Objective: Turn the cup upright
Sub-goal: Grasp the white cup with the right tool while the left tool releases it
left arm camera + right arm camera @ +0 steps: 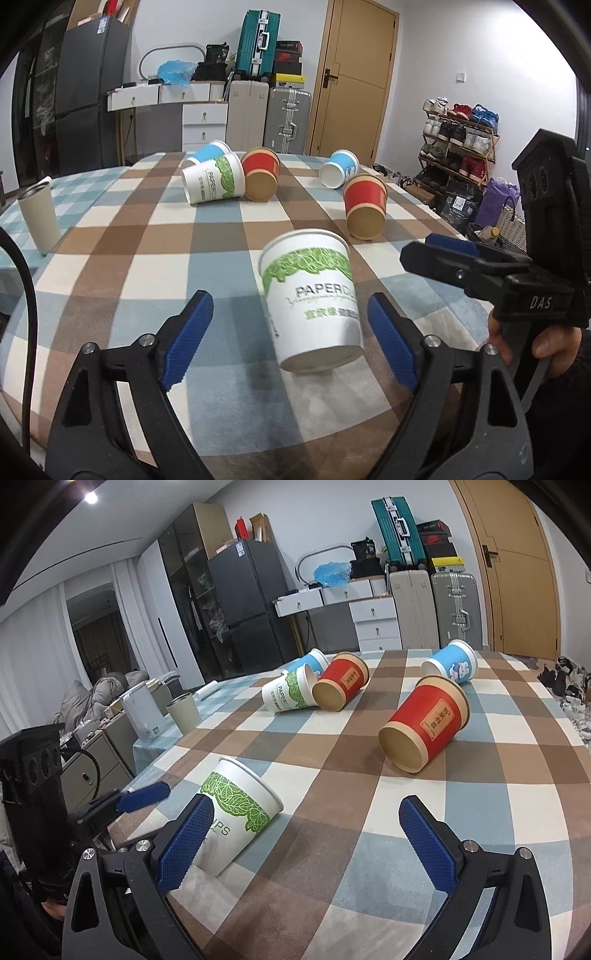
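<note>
A white paper cup with a green leaf print lies on its side on the checked tablecloth, base toward me and mouth pointing away. My left gripper is open, its blue pads either side of the cup, not touching it. The same cup shows in the right wrist view just left of my right gripper, which is open and empty; its left pad is close beside the cup. The right gripper also shows at the right in the left wrist view.
Several more paper cups lie on their sides farther back: a red one, a blue one, a white-green one, a red one. A beige tumbler stands at the left table edge, a kettle beyond it.
</note>
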`<action>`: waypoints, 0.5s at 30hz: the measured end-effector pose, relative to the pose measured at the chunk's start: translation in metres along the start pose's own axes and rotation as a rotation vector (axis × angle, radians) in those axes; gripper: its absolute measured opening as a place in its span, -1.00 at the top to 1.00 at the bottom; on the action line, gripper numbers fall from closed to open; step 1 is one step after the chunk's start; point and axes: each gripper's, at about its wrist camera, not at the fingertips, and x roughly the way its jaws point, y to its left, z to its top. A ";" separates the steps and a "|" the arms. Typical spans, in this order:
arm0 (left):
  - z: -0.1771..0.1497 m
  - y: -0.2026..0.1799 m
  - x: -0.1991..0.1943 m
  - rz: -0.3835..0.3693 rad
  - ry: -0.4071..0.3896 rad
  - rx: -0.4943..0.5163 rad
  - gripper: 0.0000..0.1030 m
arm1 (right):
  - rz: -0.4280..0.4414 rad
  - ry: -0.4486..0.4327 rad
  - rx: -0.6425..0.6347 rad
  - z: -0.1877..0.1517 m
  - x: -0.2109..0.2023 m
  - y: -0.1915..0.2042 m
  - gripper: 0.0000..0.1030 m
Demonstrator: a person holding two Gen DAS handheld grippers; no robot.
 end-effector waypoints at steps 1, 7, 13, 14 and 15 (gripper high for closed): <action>0.002 0.004 -0.003 0.007 -0.013 0.005 -0.70 | 0.001 0.008 0.002 0.001 0.001 0.002 -0.99; 0.009 0.027 -0.022 0.028 -0.117 0.012 -0.98 | -0.007 0.041 -0.015 0.003 0.010 0.024 -0.99; 0.013 0.048 -0.032 0.050 -0.162 0.002 -0.98 | 0.008 0.119 0.029 0.007 0.028 0.035 -0.99; 0.013 0.051 -0.033 0.055 -0.163 0.001 -0.98 | 0.016 0.131 0.039 0.008 0.031 0.035 -0.99; 0.013 0.053 -0.033 0.057 -0.165 -0.001 -0.98 | 0.021 0.148 0.053 0.010 0.035 0.036 -0.99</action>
